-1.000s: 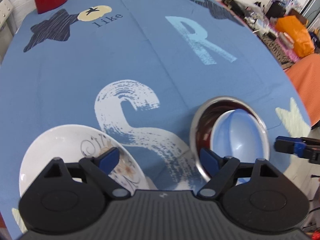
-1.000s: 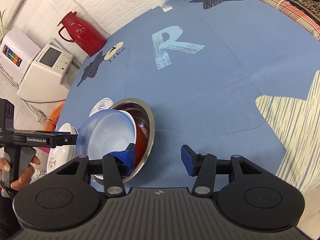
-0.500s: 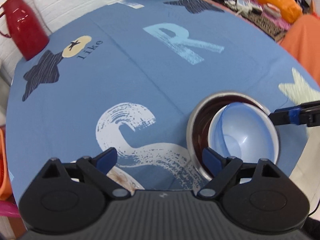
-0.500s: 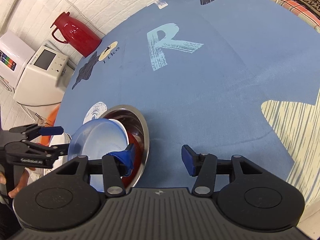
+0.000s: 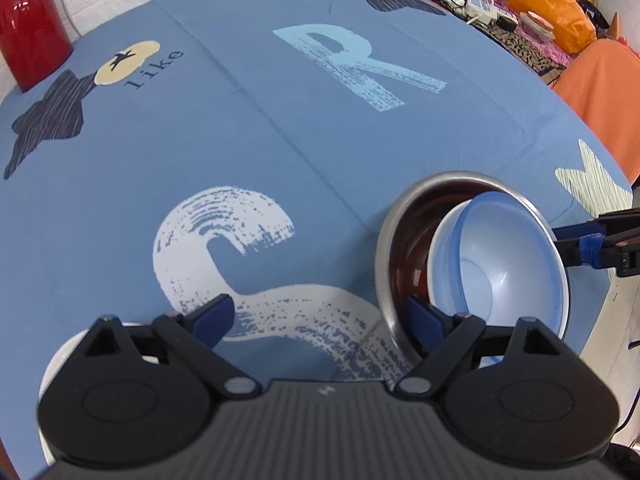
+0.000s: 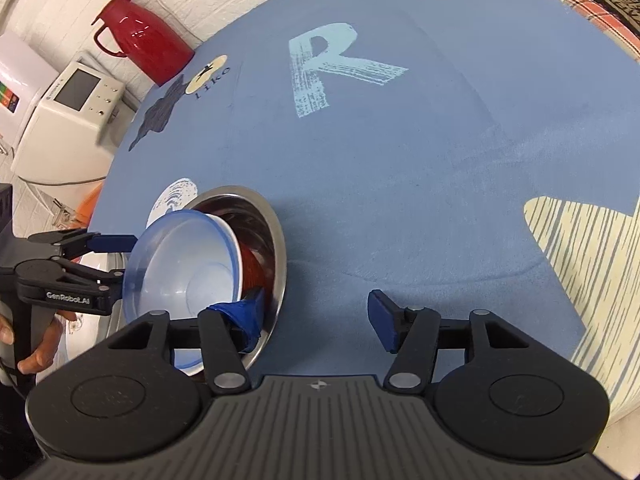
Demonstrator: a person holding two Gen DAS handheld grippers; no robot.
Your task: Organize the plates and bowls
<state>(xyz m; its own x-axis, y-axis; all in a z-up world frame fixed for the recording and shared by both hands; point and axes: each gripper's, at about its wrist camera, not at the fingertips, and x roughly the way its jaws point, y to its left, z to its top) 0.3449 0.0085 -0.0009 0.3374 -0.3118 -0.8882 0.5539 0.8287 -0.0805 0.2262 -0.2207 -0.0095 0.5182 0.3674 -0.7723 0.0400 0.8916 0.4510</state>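
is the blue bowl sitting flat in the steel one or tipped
Tipped. The blue bowl leans inside the steel bowl, its opening turned sideways.

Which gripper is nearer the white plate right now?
Left. The left gripper hovers directly above the white plate; the right gripper is beyond the steel bowl, one finger inside its rim.

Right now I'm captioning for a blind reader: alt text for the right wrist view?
The open right tool hovers beside a steel bowl holding a tilted pale blue bowl on a blue tablecloth. The left tool sits at left.
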